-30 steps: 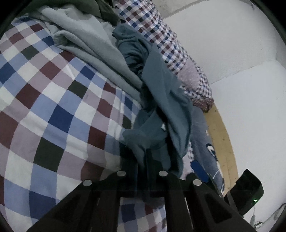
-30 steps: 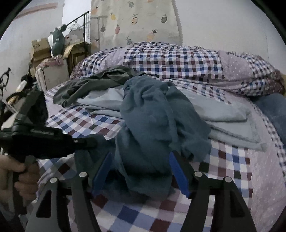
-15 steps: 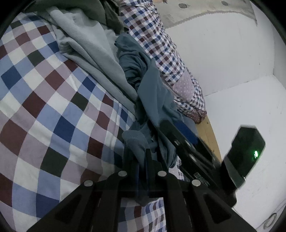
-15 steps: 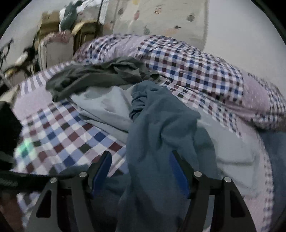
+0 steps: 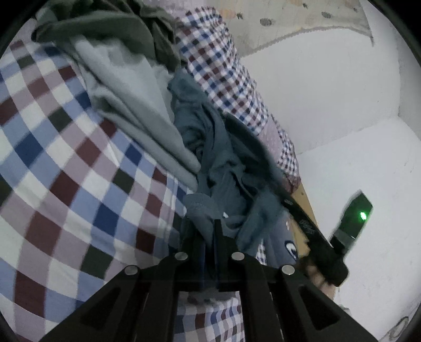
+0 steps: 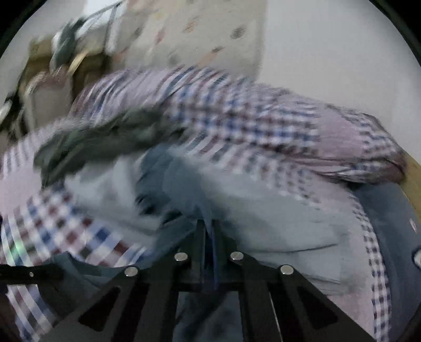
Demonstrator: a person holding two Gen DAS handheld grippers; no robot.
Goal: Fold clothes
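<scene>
A teal-blue garment (image 5: 221, 157) lies crumpled on the checked bed sheet (image 5: 65, 171). My left gripper (image 5: 209, 229) is shut on its ribbed hem, which bunches above the closed fingers. In the blurred right wrist view the same teal-blue garment (image 6: 181, 184) rises from my right gripper (image 6: 209, 226), whose fingers are shut on a fold of it. In the left wrist view my right gripper's black body (image 5: 323, 252) shows at the right with a green light, a hand under it.
A pale grey garment (image 5: 131, 105) and a dark green one (image 5: 105, 23) lie behind the teal one. A small-check duvet (image 6: 236, 118) is heaped at the head of the bed. White wall at right; boxes and a rack (image 6: 65, 52) at far left.
My right gripper went from open around the teal garment to shut on it and is moving fast, blurring its view. My left gripper stays shut on the hem and has tilted up.
</scene>
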